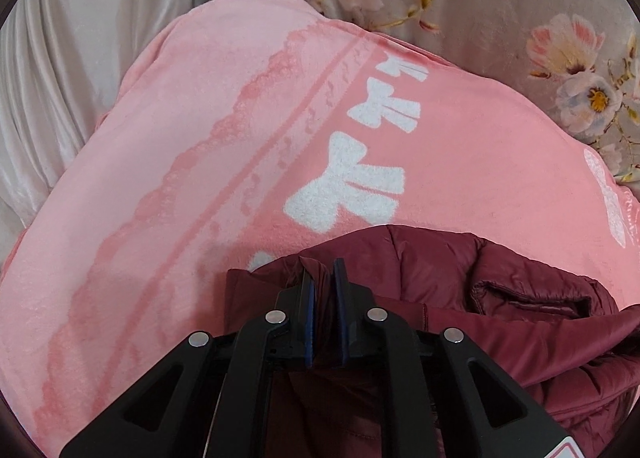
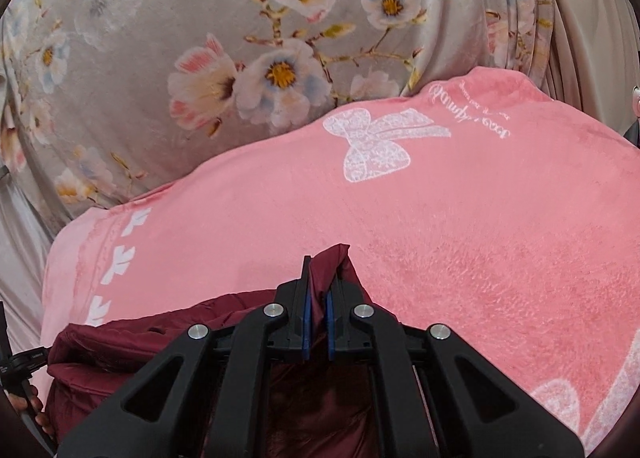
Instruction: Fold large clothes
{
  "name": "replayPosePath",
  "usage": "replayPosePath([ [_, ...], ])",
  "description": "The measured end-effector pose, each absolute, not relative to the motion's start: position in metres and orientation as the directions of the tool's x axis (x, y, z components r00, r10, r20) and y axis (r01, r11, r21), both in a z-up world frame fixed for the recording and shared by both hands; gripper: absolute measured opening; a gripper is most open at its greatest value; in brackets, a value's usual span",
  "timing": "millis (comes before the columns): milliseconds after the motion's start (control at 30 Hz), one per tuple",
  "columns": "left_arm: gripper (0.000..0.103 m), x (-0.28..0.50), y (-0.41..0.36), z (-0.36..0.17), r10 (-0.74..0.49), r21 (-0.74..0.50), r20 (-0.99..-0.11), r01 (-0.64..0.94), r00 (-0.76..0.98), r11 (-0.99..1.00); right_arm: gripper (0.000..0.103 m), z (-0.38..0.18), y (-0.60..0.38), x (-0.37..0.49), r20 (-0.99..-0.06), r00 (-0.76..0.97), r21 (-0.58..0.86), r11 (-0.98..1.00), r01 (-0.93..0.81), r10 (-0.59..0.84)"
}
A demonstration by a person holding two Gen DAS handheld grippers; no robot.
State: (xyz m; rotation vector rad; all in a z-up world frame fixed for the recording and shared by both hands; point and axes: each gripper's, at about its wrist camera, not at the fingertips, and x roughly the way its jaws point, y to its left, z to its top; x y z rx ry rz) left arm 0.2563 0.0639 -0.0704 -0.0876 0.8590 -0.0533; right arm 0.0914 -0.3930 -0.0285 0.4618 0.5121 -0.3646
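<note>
maroon jacket (image 1: 500, 298) on pink blanket (image 1: 200, 178) | both grippers' fingers clamped on jacket

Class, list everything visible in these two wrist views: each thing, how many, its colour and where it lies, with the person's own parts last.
Padded maroon jacket: one, dark red, bunched on the pink blanket, pinched in both grippers.
Fleecy pink blanket: one, pink with white bows, spread under the jacket.
Grey floral fabric: one, grey with pale flowers, behind the blanket.
Plain pale fabric: one, off-white, left of the blanket in the left view.
Left gripper: one, black with blue pads, shut on jacket cloth.
Right gripper: one, black with blue pads, shut on jacket cloth.
</note>
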Motion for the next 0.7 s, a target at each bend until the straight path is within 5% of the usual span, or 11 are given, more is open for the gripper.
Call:
replayPosePath([
  [333, 0.017, 0.266, 0.063, -0.085, -0.147, -0.16, -0.74, 0.04, 0.657, 0.986, 0.015, -0.056, -0.407, 0.095, -0.558, 0.813, 0.392, 0.81, 0.437, -0.169],
  [467, 0.024, 0.249, 0.079, -0.064, -0.187, -0.216, -0.69, 0.047, 0.7, 0.975, 0.059, -0.029, -0.411, 0.066, -0.449, 0.872, 0.444, 0.798, 0.407, -0.195],
  [500, 0.04, 0.245, 0.082, -0.058, -0.193, -0.223, -0.675, 0.053, 0.712, 0.973, 0.062, -0.022, -0.412, 0.057, -0.423, 0.883, 0.449, 0.798, 0.401, -0.205],
  [533, 0.072, 0.238, 0.087, -0.048, -0.155, -0.202, -0.648, 0.027, 0.746, 0.979, 0.062, -0.016, -0.413, 0.052, -0.415, 0.885, 0.448, 0.799, 0.4, -0.21],
  [567, 0.085, 0.232, 0.092, -0.04, -0.111, -0.183, -0.62, -0.005, 0.777, 0.983, 0.062, -0.013, -0.414, 0.051, -0.418, 0.884, 0.445, 0.802, 0.399, -0.208],
  [700, 0.087, 0.23, 0.103, -0.021, -0.087, -0.179, -0.583, -0.024, 0.808, 0.984, 0.062, -0.017, -0.413, 0.066, -0.492, 0.85, 0.399, 0.82, 0.411, -0.187],
])
